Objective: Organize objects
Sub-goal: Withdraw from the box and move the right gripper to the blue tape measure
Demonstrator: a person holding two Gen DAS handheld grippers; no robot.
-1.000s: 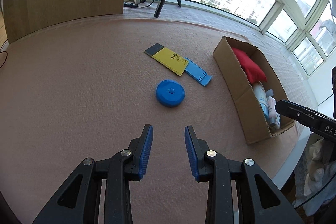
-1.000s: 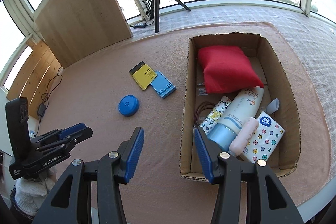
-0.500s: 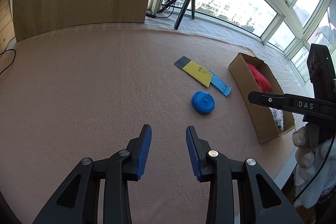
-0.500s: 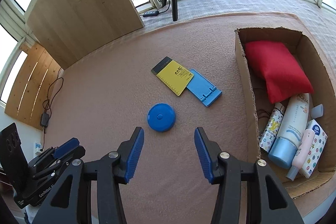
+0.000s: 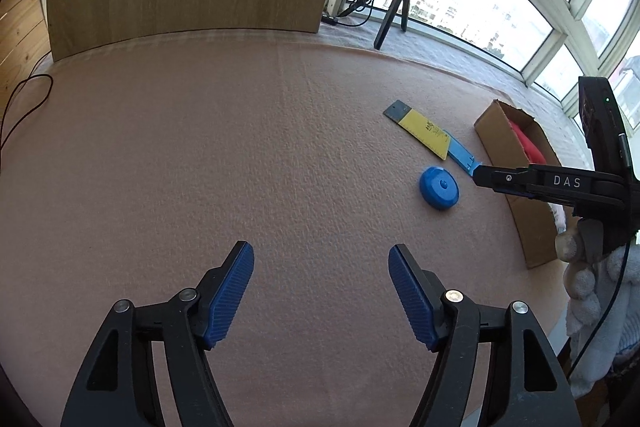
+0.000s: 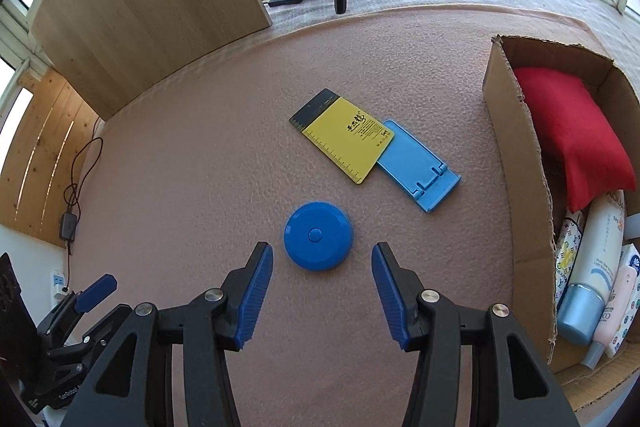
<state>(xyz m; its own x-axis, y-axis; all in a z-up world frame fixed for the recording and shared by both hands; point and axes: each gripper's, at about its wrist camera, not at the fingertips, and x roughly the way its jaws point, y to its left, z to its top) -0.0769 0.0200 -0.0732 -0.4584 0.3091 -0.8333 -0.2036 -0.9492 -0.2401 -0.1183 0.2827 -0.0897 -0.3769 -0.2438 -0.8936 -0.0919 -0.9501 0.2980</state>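
A: Left gripper (image 5: 321, 269)?
B: Jaws wide apart, empty, over bare mat (image 5: 200, 155); disc (image 5: 439, 187) well ahead, to its right.
A: Right gripper (image 6: 322, 271)?
B: Jaws spread, low over the mat. Disc (image 6: 318, 235) lies just ahead between the tips, untouched. Card (image 6: 341, 134) overlaps stand (image 6: 416, 169) beyond; box (image 6: 516, 163) at right.

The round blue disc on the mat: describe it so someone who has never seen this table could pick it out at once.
Start at the open cardboard box on the right of the pink felt mat. Left of it lie a yellow card overlapping a flat blue stand. The round blue disc sits alone just nearer, ahead of the open right gripper; it is the only circular item, with a small centre button.
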